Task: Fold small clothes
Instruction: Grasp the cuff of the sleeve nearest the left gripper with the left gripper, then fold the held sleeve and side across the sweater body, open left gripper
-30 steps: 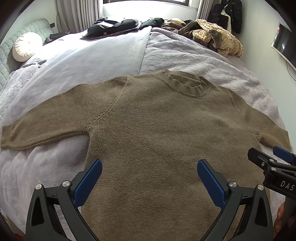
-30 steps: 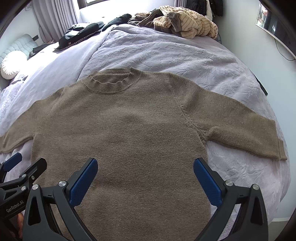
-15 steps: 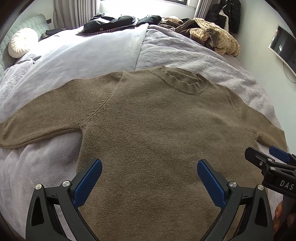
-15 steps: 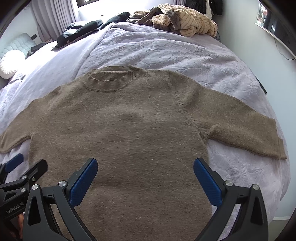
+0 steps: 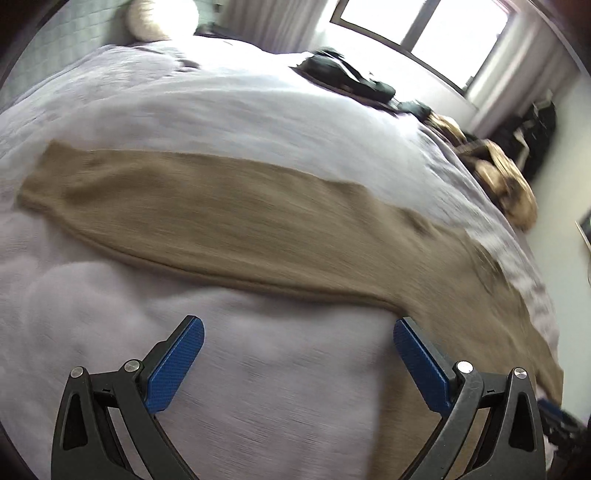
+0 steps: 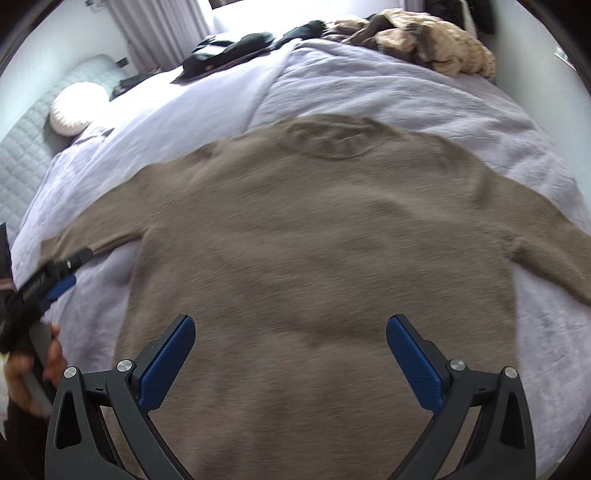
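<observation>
A brown knitted sweater [image 6: 314, 258] lies flat on the bed, neckline away from me, both sleeves spread out. In the left wrist view its left sleeve [image 5: 207, 218] stretches across the frame, the cuff at the far left. My left gripper [image 5: 299, 339] hovers open over the bedspread just below that sleeve, holding nothing; it also shows at the left edge of the right wrist view as the left gripper [image 6: 55, 280], held by a hand. My right gripper [image 6: 290, 336] hangs open above the sweater's lower body, holding nothing.
The lilac bedspread [image 6: 388, 85] covers the bed. A heap of tan and striped clothes [image 6: 424, 40] and dark garments [image 6: 229, 48] lie at the far side. A round white cushion [image 6: 77, 107] rests by the quilted headboard. A window [image 5: 424, 33] is beyond.
My left gripper has swung left, off the sweater's body, and now faces the left sleeve over bare bedspread. My right gripper has shifted slightly left over the sweater's body. Both stay open.
</observation>
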`<action>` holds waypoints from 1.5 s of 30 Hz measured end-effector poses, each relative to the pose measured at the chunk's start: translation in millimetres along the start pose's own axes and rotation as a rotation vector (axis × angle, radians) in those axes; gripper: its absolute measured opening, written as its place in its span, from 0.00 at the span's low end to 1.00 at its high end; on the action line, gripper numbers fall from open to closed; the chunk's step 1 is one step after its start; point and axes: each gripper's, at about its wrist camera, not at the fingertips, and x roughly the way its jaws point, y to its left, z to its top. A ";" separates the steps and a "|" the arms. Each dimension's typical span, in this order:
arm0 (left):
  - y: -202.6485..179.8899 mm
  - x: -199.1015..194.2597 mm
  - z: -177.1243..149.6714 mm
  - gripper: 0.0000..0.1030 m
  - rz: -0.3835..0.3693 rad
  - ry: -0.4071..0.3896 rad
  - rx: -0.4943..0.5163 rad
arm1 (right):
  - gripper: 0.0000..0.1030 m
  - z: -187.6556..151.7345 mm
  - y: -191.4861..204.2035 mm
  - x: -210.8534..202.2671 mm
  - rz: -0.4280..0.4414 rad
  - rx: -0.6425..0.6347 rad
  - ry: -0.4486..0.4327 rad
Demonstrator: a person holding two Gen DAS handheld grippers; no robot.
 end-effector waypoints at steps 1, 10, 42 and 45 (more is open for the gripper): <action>16.8 1.7 5.9 1.00 0.020 -0.016 -0.030 | 1.00 -0.2 8.7 2.0 0.009 -0.010 0.007; 119.1 41.2 47.9 1.00 0.015 -0.038 -0.303 | 1.00 0.6 53.4 8.5 0.030 -0.082 0.044; -240.3 13.6 47.5 0.07 -0.607 -0.104 0.321 | 1.00 -9.5 -77.3 -26.7 0.107 0.196 -0.063; -302.4 43.6 15.9 0.07 -0.552 -0.026 0.437 | 1.00 -17.7 -113.0 -25.4 0.096 0.275 -0.057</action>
